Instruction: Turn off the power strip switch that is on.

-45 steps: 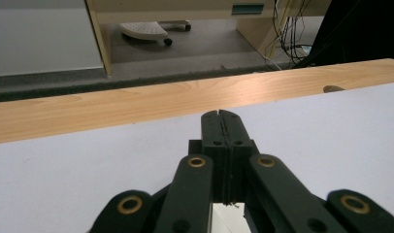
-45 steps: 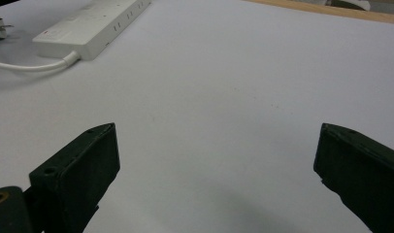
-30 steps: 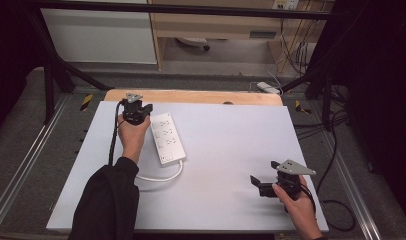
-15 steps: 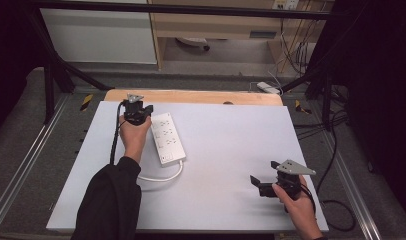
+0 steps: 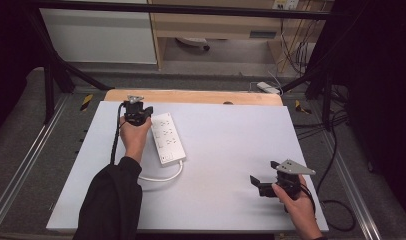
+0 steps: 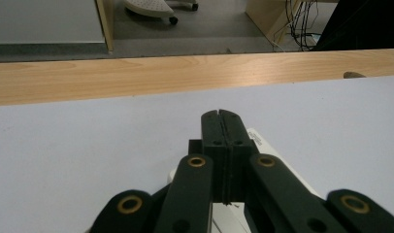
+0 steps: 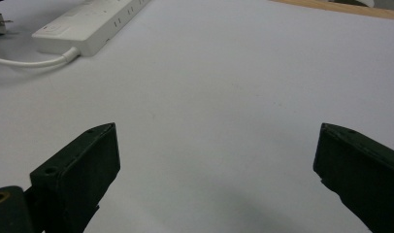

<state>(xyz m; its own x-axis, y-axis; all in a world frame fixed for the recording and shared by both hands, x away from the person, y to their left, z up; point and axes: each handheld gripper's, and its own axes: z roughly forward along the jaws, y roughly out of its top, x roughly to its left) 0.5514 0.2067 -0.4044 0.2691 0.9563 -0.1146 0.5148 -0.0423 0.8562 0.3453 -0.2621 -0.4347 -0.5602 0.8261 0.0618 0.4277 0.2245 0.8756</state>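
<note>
- near the far left corner of the pale grey worktop (image 5: 231,150), the left gripper (image 5: 137,116) rests in the person's left hand (image 5: 135,137), just beside the far end of the white, flat, oblong plastic power strip (image 5: 167,137).
- in the left gripper view its black jaws are pressed flat together with nothing between them; a sliver of the strip's white casing shows just behind and below them.
- the power strip lies lengthwise from the far edge towards the near one, left of the middle; its white cord (image 5: 163,175) loops off the near end and curls back towards the black sleeve (image 5: 111,205).
- by the near right corner the right gripper (image 5: 261,185) sits low over bare board, well apart from the strip; in the right gripper view its two jaws stand wide apart and hold nothing.
- my reading: this is a pause ahead of the work, with both hands parked and the strip untouched by either set of jaws.
- the next move, i'd guess, calls for the left jaws to open before they can take the strip or steady it, and for the right hand to cross most of the board to reach it.
- hard to make out: where the cord ends, since it runs under the sleeve; a small dark object is cut off at the right gripper view's top left corner, near the strip.
</note>
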